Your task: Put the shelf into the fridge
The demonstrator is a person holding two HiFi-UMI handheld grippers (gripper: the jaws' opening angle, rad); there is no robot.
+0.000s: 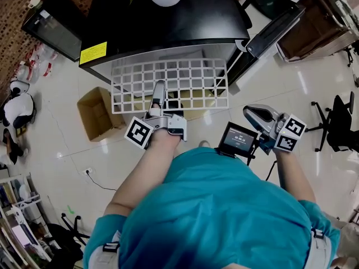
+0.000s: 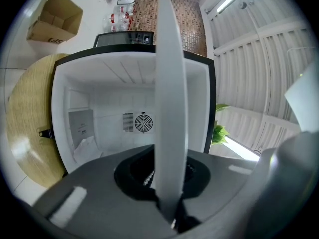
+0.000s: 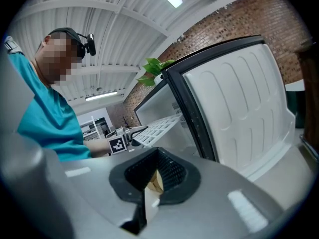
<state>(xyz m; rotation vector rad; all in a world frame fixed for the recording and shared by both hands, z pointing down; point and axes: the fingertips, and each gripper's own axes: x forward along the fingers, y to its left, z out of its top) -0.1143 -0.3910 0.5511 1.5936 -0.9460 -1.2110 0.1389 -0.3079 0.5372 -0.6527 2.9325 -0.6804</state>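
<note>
At the fridge (image 1: 168,27) | left tool (image 1: 159,87) clamps shelf (image 1: 190,77), far edge hidden under fridge top | right tool (image 1: 251,113) closed, empty

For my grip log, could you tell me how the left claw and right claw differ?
The left claw grips the white shelf; the right claw is shut on nothing. The left claw reaches toward the open fridge; the right claw, off to the side, faces its door. Both carry marker cubes.
</note>
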